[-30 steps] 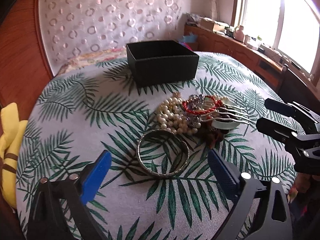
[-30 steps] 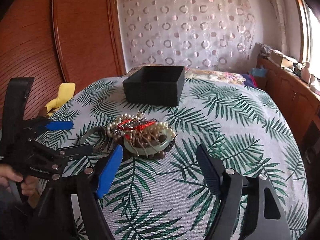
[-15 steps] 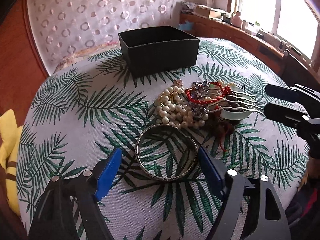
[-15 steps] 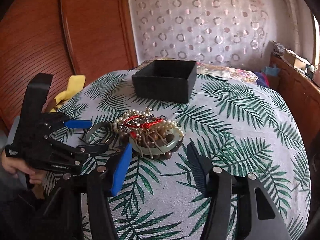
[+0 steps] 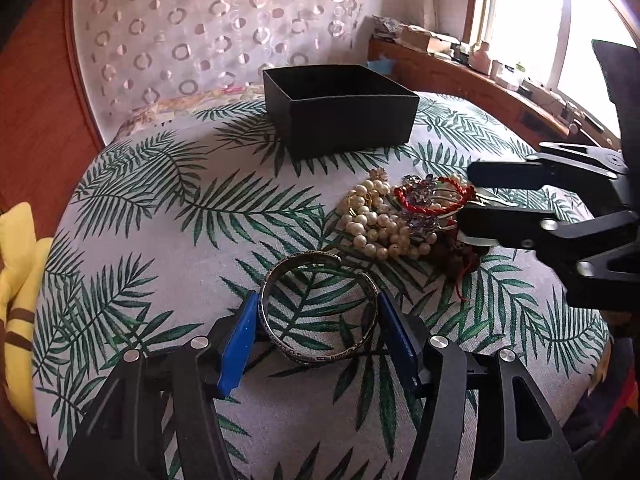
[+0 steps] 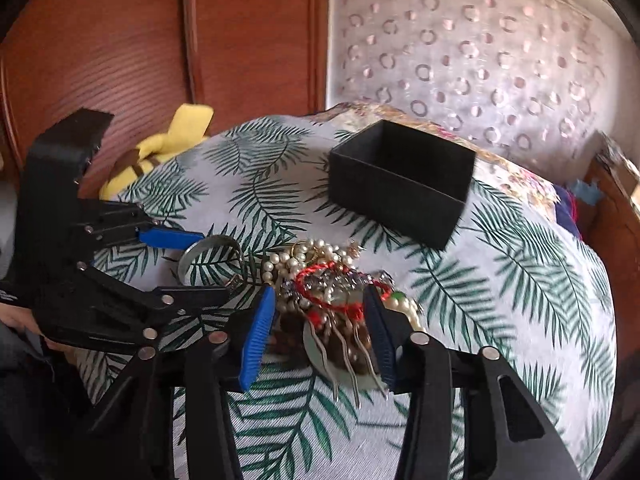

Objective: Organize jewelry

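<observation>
Yellow cushion: lying at the table's left edge.
Left gripper: its jaws are closing around the metal bangle, which is lying flat on the leaf-print tablecloth; the blue pads are sitting right at the bangle's sides, and whether they are pressing yet cannot be told.
Black box: standing open-topped at the far side of the table, well apart from both grippers.
Jewelry pile: pearls, a red cord bracelet and metal hair pins are lying tangled between bangle and box.
Right gripper: its jaws are closing with the near part of the pile between them.
</observation>
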Demonstrator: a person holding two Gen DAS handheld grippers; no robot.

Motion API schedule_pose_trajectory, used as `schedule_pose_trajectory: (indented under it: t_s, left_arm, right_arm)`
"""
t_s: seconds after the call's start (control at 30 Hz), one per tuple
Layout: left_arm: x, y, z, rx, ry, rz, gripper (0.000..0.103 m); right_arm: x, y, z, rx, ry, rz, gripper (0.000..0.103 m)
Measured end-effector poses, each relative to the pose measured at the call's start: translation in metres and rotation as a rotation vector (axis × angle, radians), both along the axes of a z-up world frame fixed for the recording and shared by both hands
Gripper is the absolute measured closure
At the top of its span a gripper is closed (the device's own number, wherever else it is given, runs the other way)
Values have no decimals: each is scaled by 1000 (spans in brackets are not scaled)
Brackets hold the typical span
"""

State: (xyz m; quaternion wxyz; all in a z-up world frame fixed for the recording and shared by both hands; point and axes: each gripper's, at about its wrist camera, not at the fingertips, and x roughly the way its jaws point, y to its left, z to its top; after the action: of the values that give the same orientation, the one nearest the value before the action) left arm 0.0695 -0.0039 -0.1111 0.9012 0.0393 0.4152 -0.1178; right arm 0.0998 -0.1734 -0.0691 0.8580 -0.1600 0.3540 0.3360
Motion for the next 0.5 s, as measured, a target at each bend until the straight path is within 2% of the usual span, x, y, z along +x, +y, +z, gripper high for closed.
schedule_pose_trajectory:
  t_s: [0.1,0.27,0.5]
  left_arm:
    - [-2,2,2,-10,-10,3,46]
    - [-5,4,5,-26,-19,4,46]
    - [-6,3,6,-29,-25,1,46]
  right_arm:
    - [5,2,-2,-41,3,6,60]
    - [12,-4,-5,-49,18,-13,61]
    - [18,-13,-7,27,81,-29,67]
